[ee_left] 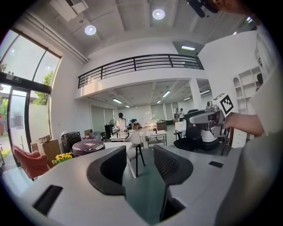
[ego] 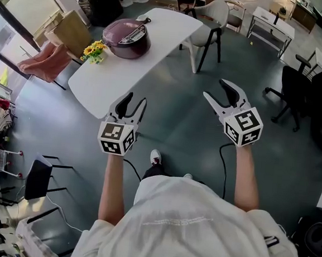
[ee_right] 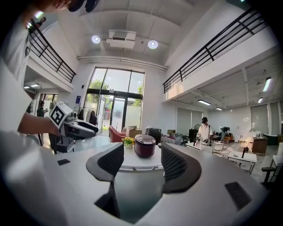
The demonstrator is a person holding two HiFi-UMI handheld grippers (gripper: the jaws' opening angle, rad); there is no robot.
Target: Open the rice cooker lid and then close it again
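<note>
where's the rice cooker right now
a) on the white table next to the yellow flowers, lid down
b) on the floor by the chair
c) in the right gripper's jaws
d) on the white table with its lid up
a: the purple rice cooker stands on the white table with its lid down, and the yellow flowers are right beside it.

Both bare forearms reach forward from the torso. The left forearm [ego: 112, 188] runs almost straight ahead and the right forearm [ego: 245, 180] sits out to the side. The left hand-held gripper [ego: 135, 100] points ahead, close to level, its jaws apart with nothing between them. The right hand-held gripper [ego: 216, 90] (a little farther forward in the head view) angles inward toward the left, its jaws also spread and empty. Each carries its marker cube at the wrist end.
</note>
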